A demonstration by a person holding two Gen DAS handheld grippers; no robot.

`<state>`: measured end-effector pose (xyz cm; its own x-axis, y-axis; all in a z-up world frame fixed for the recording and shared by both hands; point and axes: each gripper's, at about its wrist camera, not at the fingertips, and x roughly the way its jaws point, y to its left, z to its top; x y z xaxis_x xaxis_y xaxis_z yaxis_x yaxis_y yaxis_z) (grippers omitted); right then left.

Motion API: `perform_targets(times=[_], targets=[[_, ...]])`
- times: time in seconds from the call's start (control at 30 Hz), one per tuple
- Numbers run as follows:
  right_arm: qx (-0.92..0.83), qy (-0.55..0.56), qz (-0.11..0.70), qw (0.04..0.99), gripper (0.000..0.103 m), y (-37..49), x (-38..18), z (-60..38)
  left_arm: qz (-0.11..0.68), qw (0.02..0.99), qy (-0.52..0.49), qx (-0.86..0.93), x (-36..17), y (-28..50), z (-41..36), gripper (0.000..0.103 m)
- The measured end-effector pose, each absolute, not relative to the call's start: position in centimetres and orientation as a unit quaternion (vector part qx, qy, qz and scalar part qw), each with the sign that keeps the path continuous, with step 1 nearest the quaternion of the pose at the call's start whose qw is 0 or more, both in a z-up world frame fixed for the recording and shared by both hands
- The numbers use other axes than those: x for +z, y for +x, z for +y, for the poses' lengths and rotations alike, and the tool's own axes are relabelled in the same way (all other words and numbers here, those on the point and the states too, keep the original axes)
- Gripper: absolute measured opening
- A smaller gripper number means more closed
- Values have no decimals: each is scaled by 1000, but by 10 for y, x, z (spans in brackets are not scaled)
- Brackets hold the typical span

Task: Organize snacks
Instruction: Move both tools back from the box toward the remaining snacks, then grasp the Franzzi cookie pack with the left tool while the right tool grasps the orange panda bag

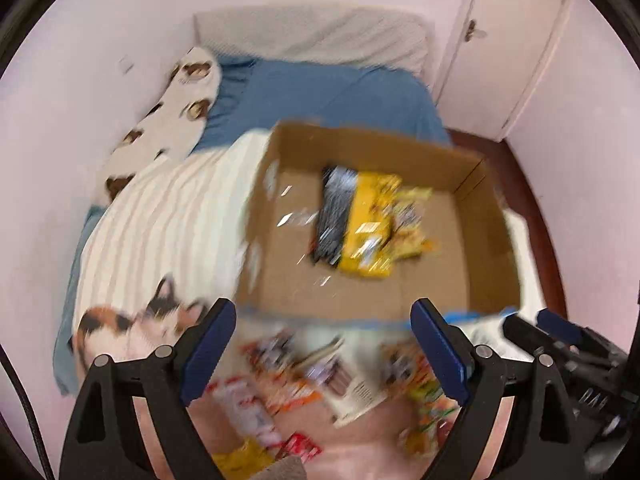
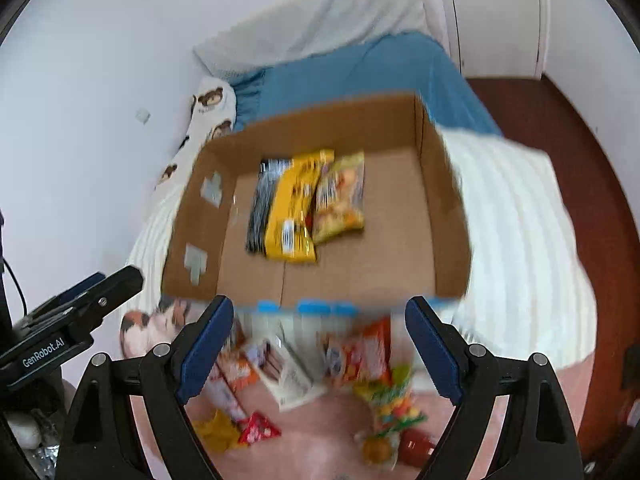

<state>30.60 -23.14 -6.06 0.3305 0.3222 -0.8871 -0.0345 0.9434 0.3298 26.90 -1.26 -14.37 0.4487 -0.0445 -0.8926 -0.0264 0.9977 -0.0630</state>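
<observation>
An open cardboard box (image 1: 472, 264) (image 2: 444, 224) sits on the bed. Inside lie a black packet (image 2: 262, 204), a yellow packet (image 1: 366, 232) (image 2: 294, 208) and a lighter yellow snack bag (image 2: 342, 198). Several loose snack packets (image 1: 304, 376) (image 2: 348, 356) lie on the bed in front of the box. My left gripper (image 1: 324, 356) is open and empty above the loose snacks. My right gripper (image 2: 320, 348) is open and empty above them too. Each gripper shows at the edge of the other's view, the right one (image 1: 560, 340) and the left one (image 2: 80, 300). Both views are motion-blurred.
The bed has a white striped blanket (image 1: 168, 216) with a cat print (image 1: 132, 324), a blue sheet (image 1: 328, 96) and a pillow (image 1: 312, 32). Pink walls close in at the left and back. A door (image 1: 512, 40) and dark red floor (image 2: 560, 128) are on the right.
</observation>
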Motion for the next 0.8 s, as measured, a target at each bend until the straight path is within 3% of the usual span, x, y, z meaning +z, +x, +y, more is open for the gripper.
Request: perform_targets(times=[0.3,0.4,0.6,0.8], targets=[[36,274,660,698,90,274,-189,-238,636,763,-94,70,-259,225,31,89],[3,344,658,669,90,274,-221,-241,648,751,-95,78,-277,222,27,89],[-59,383,657,646,90,282,-258,-234,659,743,-79,84,-293,229,21,89],[-79,356,662,655,68,278,-272,-231,672,733,-77,76,-304,240,14,89]])
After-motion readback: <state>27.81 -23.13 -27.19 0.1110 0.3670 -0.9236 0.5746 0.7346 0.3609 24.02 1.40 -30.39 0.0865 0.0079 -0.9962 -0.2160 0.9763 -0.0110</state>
